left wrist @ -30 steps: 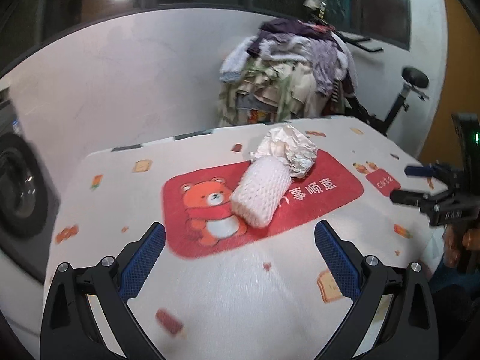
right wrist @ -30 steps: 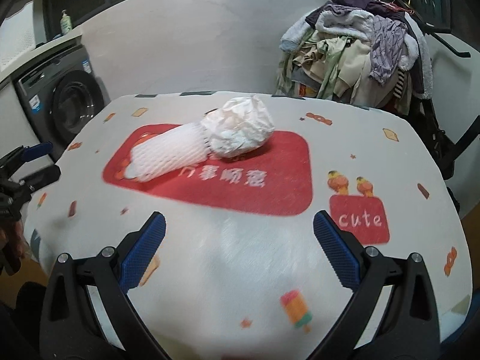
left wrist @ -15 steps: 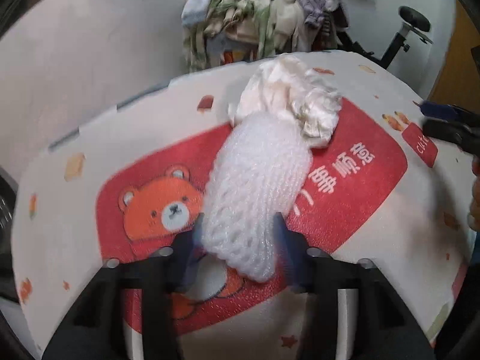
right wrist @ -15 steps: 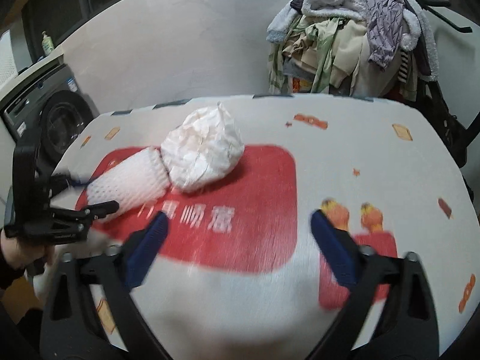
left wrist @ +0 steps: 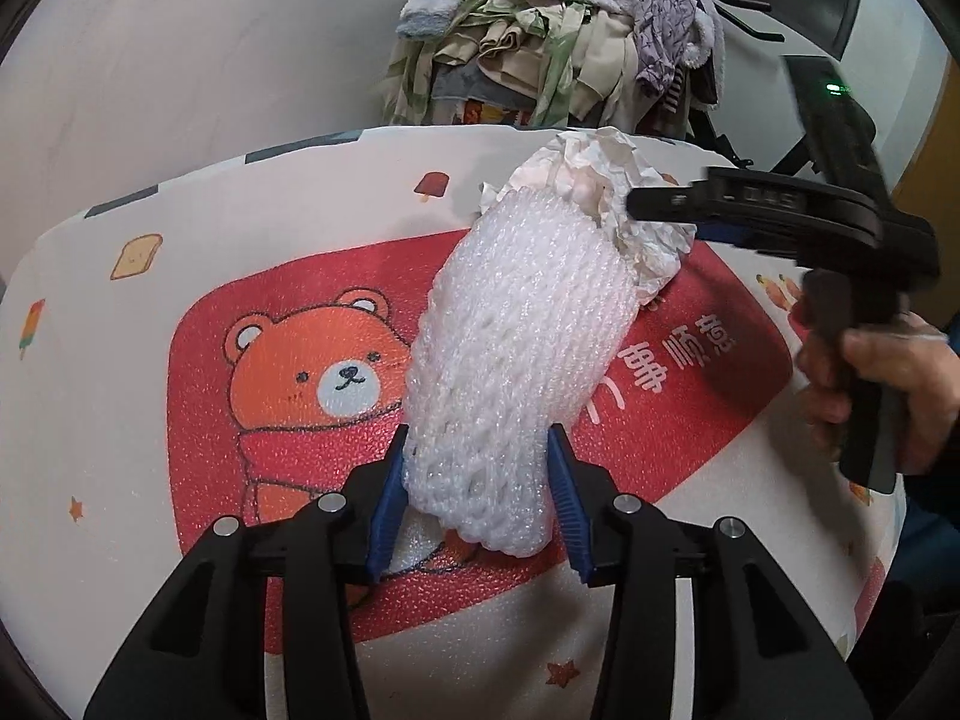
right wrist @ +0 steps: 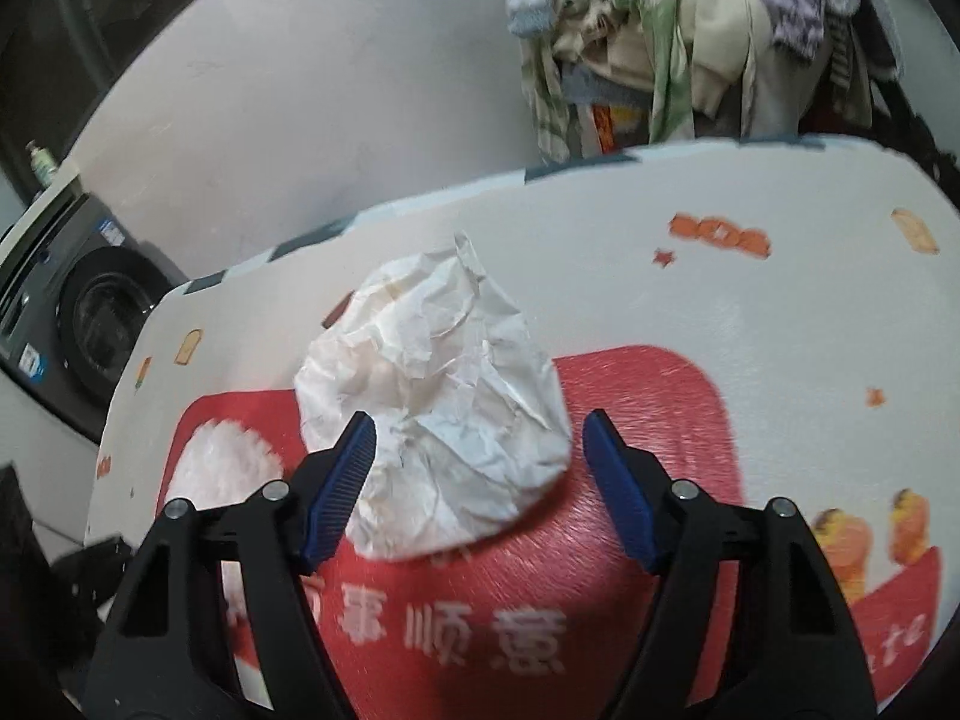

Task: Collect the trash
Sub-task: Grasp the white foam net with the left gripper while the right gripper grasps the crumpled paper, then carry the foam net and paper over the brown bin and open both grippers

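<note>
A white foam net sleeve (left wrist: 516,354) lies on the red bear mat (left wrist: 252,420). My left gripper (left wrist: 477,504) is shut on the sleeve's near end, pads pressing both sides. A crumpled white paper ball (right wrist: 438,408) lies just behind the sleeve, touching it; it also shows in the left wrist view (left wrist: 624,198). My right gripper (right wrist: 480,480) is open, its blue pads on either side of the paper ball, not squeezing it. The right gripper also shows in the left wrist view (left wrist: 672,210), held by a hand. The sleeve's far end shows in the right wrist view (right wrist: 222,468).
The table (right wrist: 750,300) has a white cartoon-print cover. A pile of clothes (left wrist: 570,54) stands behind its far edge. A washing machine (right wrist: 90,324) stands at the left. An exercise bike (left wrist: 750,12) is at the back right.
My left gripper closed on the foam sleeve. My right gripper moved forward and left until its open fingers straddle the paper ball.
</note>
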Available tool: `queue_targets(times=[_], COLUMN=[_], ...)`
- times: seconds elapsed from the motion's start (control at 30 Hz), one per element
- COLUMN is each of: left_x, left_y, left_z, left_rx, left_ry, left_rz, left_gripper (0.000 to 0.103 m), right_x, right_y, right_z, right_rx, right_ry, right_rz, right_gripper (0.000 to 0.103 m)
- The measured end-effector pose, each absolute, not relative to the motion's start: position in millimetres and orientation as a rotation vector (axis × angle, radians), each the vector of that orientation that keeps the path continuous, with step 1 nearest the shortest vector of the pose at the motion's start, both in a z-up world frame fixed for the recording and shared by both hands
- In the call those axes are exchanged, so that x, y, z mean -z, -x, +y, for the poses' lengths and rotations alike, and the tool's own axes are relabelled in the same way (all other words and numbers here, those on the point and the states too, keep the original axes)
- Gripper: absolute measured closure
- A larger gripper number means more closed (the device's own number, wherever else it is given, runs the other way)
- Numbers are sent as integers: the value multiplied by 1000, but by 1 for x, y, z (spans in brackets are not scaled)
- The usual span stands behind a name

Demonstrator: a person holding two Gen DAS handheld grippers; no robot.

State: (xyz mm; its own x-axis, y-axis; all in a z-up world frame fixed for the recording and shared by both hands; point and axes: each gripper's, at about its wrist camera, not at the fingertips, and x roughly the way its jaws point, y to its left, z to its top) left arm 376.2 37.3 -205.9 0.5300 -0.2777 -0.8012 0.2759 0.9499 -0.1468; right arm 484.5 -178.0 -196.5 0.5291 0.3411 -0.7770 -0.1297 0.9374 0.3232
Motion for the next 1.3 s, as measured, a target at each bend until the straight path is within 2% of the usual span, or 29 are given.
queue_targets(times=[0.03, 0.07, 0.13, 0.23, 0.37, 0.5, 0.97, 1.3], left_x=[206, 205, 204, 200, 192, 176, 134, 153], left_y=[-376, -375, -374, -368, -350, -316, -187, -85], left_z=[37, 38, 38, 39, 43, 38, 17, -6], left_rx=[330, 330, 327, 321, 326, 350, 442, 519], left_ry=[2, 3, 3, 11, 55, 65, 58, -63], left_rz=[955, 954, 952, 943, 942, 917, 864, 916], left_gripper=[60, 60, 60, 64, 71, 73, 75, 75], right_x=[198, 198, 194, 179, 155, 134, 91, 72], right_y=[-486, -485, -477, -460, -429, -393, -252, -160], right_z=[-177, -175, -176, -181, -198, -220, -237, -238], right_rx=[-281, -270, -275, -276, -269, -258, -328, -376], right_ry=[-235, -224, -226, -183, -113, -117, -169, -197], right_rz=[981, 983, 956, 907, 839, 787, 685, 622], right_gripper=[64, 64, 72, 76, 79, 80, 80, 80])
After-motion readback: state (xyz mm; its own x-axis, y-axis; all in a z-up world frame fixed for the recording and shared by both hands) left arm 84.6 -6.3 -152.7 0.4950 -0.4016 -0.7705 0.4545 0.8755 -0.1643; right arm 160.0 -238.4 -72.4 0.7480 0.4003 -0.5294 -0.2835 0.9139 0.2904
